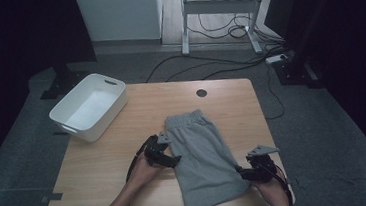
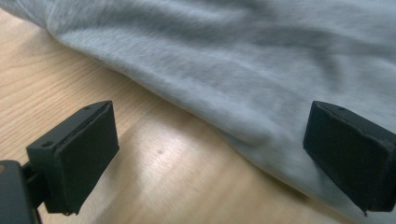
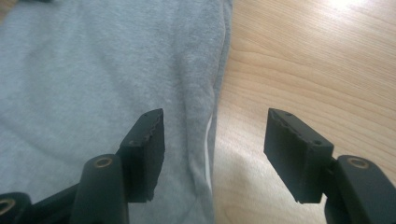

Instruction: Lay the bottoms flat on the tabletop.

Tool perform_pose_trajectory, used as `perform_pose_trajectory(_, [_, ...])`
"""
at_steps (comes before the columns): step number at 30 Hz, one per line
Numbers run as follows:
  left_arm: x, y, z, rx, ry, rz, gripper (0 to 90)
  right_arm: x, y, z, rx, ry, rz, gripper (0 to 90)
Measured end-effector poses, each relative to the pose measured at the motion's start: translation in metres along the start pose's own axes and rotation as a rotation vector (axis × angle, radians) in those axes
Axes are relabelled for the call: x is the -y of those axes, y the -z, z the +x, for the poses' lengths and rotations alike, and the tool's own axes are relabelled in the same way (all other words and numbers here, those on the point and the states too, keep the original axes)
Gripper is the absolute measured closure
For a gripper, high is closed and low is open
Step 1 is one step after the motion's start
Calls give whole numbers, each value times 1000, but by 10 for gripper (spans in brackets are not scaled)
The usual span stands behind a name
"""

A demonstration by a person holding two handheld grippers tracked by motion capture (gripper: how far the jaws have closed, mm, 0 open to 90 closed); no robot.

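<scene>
- A pair of grey sweat shorts (image 1: 202, 156) lies folded lengthwise on the wooden table (image 1: 106, 165), running from about the middle of the top down to its near edge, a little right of centre; the waistband end points toward the far edge.
- The left gripper (image 1: 176, 160) sits at the shorts' left edge, about halfway along it. In the left gripper view its jaws stand wide apart: one black pad (image 2: 77, 156) is over bare wood, the other over the grey cloth, with the fabric edge passing between them and nothing pinched.
- The right gripper (image 1: 241, 170) sits at the shorts' right edge, near the table's near right corner. In the right gripper view its jaws are parted, one pad (image 3: 148, 149) over the cloth and the other over the wood; the hemmed edge runs between them and neither pad presses on it.
- A white plastic bin (image 1: 89, 107) stands at the table's far left corner, well apart from the shorts.
- A dark round grommet hole (image 1: 201, 93) sits near the far edge, just beyond the waistband.
</scene>
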State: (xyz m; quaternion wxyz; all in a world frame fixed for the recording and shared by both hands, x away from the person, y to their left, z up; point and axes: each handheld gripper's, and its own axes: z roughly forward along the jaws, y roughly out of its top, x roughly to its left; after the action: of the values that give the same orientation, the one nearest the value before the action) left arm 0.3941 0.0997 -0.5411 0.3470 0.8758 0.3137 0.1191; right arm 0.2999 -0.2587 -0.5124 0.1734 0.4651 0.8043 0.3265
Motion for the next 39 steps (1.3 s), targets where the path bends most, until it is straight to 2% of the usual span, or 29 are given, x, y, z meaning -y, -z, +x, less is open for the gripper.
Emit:
perform_pose_trajectory(6, [4,18,-18,25,-21,-20,22,6,-10,-13,49,-17,38,381])
perform_pose_trajectory(9, [10,20,-28,27,-38,-3,16,12,-11,-16,53,-23,47,381])
perform_pose_trajectory(12, [17,14,-33,-7,-65,38,10,16,-14,-16,50,-18,58,372])
perform_pose_trajectory(13, [18,13,-33,-19,-72,50,6,17,-15,-15,50,-13,62,370])
perform_pose_trajectory(15, [21,11,-30,-6,-36,45,0,17,-17,-14,53,-8,64,364])
perform_pose_trajectory(17, [21,11,-27,-3,-19,47,0,18,-17,-14,56,-1,62,361])
perform_pose_trajectory(21, [24,11,-25,6,0,39,0,21,-17,-16,43,-22,44,357])
perform_pose_trajectory(28, [25,12,-25,1,0,35,0,24,-17,-15,40,-30,28,365])
perform_pose_trajectory(33, [26,13,-23,6,0,32,0,22,-16,-11,55,-5,33,364])
perform_pose_trajectory(39, [26,13,-23,3,2,34,0,24,-17,-13,38,-29,25,365])
